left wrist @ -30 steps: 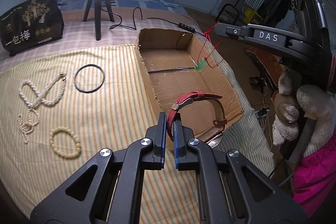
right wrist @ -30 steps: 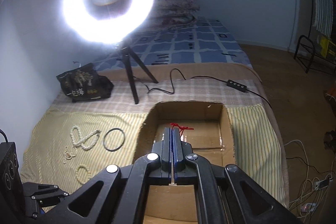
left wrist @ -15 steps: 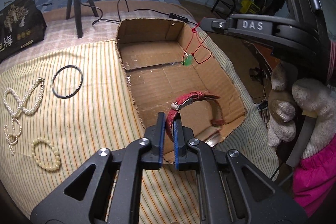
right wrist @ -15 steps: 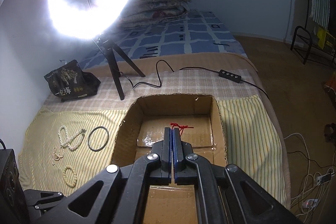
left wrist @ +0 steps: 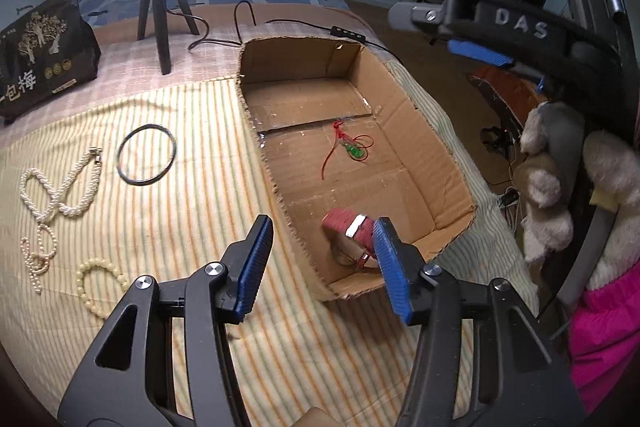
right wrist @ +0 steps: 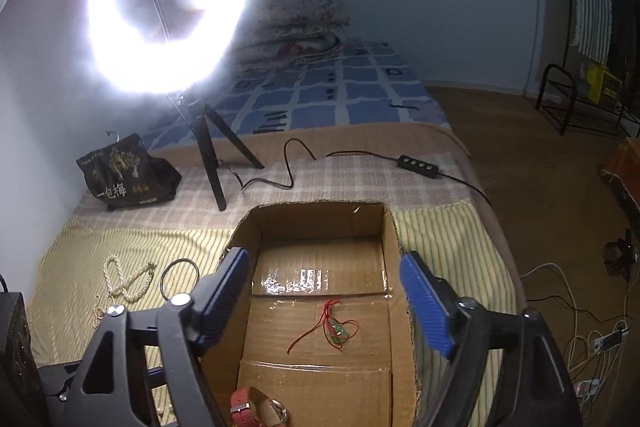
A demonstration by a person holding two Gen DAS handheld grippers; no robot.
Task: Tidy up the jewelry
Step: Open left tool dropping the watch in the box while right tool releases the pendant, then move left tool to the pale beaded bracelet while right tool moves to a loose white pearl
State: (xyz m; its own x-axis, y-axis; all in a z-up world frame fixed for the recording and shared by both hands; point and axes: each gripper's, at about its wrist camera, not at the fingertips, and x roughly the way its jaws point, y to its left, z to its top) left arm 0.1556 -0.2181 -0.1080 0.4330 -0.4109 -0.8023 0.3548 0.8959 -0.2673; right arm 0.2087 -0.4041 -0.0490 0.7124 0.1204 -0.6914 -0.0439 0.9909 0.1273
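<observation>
My left gripper [left wrist: 322,231] hangs over the near corner of the cardboard box [left wrist: 260,131], jaws opening and touching nothing. Just under it the red watch [left wrist: 348,231] lies loose on the box floor, also seen at the bottom of the right wrist view [right wrist: 256,407]. My right gripper [right wrist: 322,259] is above the box [right wrist: 320,207], jaws opening wide and empty. The green pendant on a red cord [right wrist: 336,331] [left wrist: 352,149] rests mid-box. On the striped cloth lie a pearl necklace [left wrist: 68,183], a black bangle [left wrist: 146,155], a thin pearl strand [left wrist: 38,255] and a cream bead bracelet [left wrist: 100,291].
A lit ring light [right wrist: 168,7] stands on a tripod [left wrist: 160,19] behind the box, its cable and controller [right wrist: 420,161] trailing right. A black printed bag [left wrist: 44,55] sits at the back left. A gloved hand [left wrist: 552,187] holds the right gripper. The bed edge drops to a cable-strewn floor on the right.
Both grippers went from shut to open. The left one let go of the red watch, which now lies in the box. The right one let go of the red-corded pendant, now on the box floor.
</observation>
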